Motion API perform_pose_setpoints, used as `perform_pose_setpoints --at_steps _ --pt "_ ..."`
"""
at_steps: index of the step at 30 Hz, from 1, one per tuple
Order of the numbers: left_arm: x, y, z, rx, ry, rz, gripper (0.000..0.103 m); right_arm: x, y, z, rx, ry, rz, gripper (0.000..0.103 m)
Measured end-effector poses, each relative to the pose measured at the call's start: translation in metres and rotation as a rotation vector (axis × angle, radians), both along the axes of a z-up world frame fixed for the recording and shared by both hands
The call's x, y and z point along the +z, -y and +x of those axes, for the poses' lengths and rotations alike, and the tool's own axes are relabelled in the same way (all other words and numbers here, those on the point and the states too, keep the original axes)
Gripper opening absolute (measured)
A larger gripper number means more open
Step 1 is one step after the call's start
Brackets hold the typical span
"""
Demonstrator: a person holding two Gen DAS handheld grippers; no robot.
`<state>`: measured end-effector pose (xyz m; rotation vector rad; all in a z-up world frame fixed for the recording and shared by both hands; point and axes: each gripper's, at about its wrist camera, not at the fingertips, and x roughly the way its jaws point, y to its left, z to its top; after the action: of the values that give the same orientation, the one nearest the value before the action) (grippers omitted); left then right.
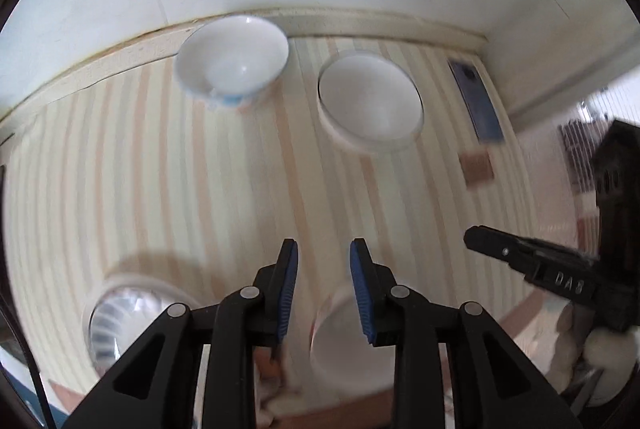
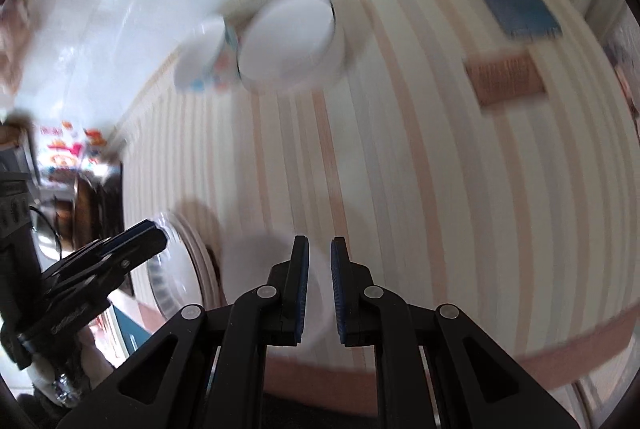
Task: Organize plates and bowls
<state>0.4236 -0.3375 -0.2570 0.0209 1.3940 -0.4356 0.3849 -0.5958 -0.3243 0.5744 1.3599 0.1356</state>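
Hovering over the striped surface [image 1: 224, 189], both tongs point steeply down and carry nothing; left tongs [image 1: 324, 257]: blue pads drawn near together, only bare surface between them; right tongs [image 2: 319, 285]: pads closer still, likewise clenched on nothing.

Directly beneath and between the two: plain white bowl [image 1: 344, 345], at the near edge, blurred; just beside it to the left, clear ribbed dish [image 1: 120, 313], lying flat.

Well apart, by the back wall: patterned bowl [image 1: 232, 65], white with blue marks outside; straight-sided white bowl [image 1: 370, 105] near it on the right, the two apart in the left view.

Further right: dark phone [image 1: 476, 101] and a small brown mat [image 1: 476, 167], neither part of the job.

Step in hand, as a judgement: between grasps; nothing is stacked yet, four pieces scattered in two pairs.

Next move calls for: opening one pair of tongs, choosing a bowl, pinching its rim wall from above with one pad inside and one outside, then carrying it to nest in another bowl.

Orientation: every bowl stands mouth upward; the patterned one seems tipped toward the lens, possibly lens distortion; all pieces are round, so none has a long axis and any point on a rim serves.
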Motion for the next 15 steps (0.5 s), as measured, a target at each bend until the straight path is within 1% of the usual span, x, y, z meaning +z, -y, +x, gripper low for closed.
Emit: perform_pose_setpoints --at_steps 1,3,7,10,12,15 --pt "-0.006 0.006 0.016 0.008 -0.012 -0.008 0.025 0.001 0.004 0.015 -0.009 0.013 -0.015 0.024" --pt "-0.019 0.016 0.042 0.018 -0.021 -0.013 0.025 -0.002 0.010 0.042 -0.033 0.028 -0.037 0.032" --pt "-0.049 0.036 0.086 0.031 -0.051 0.003 0.025 -0.015 0.023 0.096 -0.099 0.034 -0.038 0.032" --pt "-0.069 0.046 0.105 0.029 -0.064 0.015 0.024 -0.021 0.030 0.130 -0.124 0.049 -0.057 0.032" --pt "-0.079 0.048 0.111 0.026 -0.074 0.014 0.024 -0.027 0.031 0.147 -0.125 0.037 -0.065 0.032" --pt "-0.089 0.051 0.113 0.019 -0.086 -0.014 0.023 -0.037 0.031 0.166 -0.116 0.022 -0.075 0.032"
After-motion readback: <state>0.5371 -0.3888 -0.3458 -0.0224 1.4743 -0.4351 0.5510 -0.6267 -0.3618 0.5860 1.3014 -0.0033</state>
